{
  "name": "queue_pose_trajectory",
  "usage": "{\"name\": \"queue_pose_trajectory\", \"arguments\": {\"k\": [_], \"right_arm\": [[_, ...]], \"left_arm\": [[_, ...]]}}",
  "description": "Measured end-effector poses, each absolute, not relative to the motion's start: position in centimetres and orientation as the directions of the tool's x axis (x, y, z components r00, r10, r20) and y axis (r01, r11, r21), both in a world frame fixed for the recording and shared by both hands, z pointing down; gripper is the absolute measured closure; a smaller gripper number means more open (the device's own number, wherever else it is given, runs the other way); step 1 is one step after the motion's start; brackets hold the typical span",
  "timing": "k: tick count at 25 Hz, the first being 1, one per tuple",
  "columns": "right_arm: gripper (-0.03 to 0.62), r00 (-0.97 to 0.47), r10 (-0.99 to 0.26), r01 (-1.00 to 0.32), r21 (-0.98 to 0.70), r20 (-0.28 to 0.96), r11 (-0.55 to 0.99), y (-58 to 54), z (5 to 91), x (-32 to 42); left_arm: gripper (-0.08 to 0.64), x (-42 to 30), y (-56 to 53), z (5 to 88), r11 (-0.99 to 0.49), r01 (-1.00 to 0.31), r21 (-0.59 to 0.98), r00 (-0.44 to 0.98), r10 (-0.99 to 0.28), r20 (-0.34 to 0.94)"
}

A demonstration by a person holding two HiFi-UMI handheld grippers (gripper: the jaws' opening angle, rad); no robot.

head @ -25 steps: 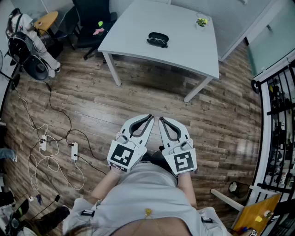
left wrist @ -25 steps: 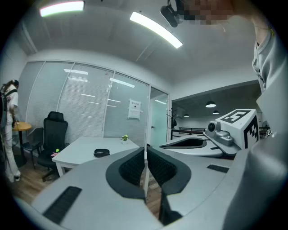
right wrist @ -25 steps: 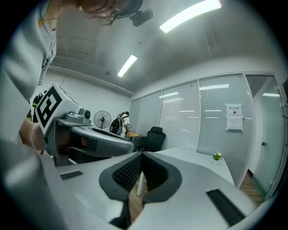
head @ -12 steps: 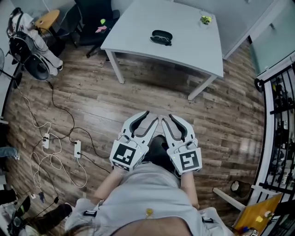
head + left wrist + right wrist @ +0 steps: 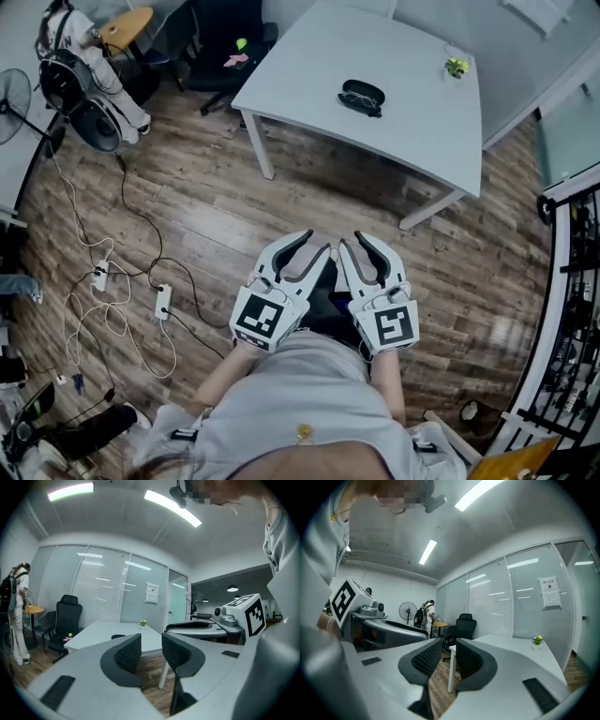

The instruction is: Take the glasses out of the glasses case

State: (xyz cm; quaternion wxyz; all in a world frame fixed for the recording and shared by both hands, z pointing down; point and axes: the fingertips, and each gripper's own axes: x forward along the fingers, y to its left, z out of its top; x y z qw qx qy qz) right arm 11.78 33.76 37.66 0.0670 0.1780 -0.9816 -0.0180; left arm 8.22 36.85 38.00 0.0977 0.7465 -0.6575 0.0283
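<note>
Left gripper [image 5: 315,246] sits tight against the chest, its jaws having just opened a bit, with nothing in them. Right gripper [image 5: 352,242] is right beside it, also slightly apart and empty. The glasses case [image 5: 362,96] is well off on the white table [image 5: 309,66], too small to tell if the glasses are inside.

- table [image 5: 403,56]: plain white, legs too
- glasses case [image 5: 362,95]: black
- floor [image 5: 187,202]: brown wood planks, streaky grain
- left gripper [image 5: 317,244] and right gripper [image 5: 352,240]: pale grey shells, with black ribbed pads [image 5: 126,654]
- marker cubes [image 5: 262,319]: chunky black squares on white
- office chair [image 5: 220,37]: black
- little plant [image 5: 456,67]: yellow-green
- person's top [image 5: 300,403]: light grey
</note>
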Motion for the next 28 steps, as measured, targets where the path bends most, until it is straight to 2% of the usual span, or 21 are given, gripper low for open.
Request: {"name": "queue_pose_trajectory", "arguments": {"k": [18,28], "right_arm": [[0.489,-0.951,-0.289,-0.280,0.085,0.110,0.956,15.7,35.1,2.7],[0.491,-0.954,-0.277,-0.267,0.093,0.116,0.959,9.2,35.6,1.5]], "left_arm": [[0.408,-0.8,19.1,36.0,-0.054,-0.994,0.099,0.071,-0.981,0.179],[0.408,-1.6,12.0,36.6,-0.061,-0.993,0.105,0.079,-0.981,0.178]]}}
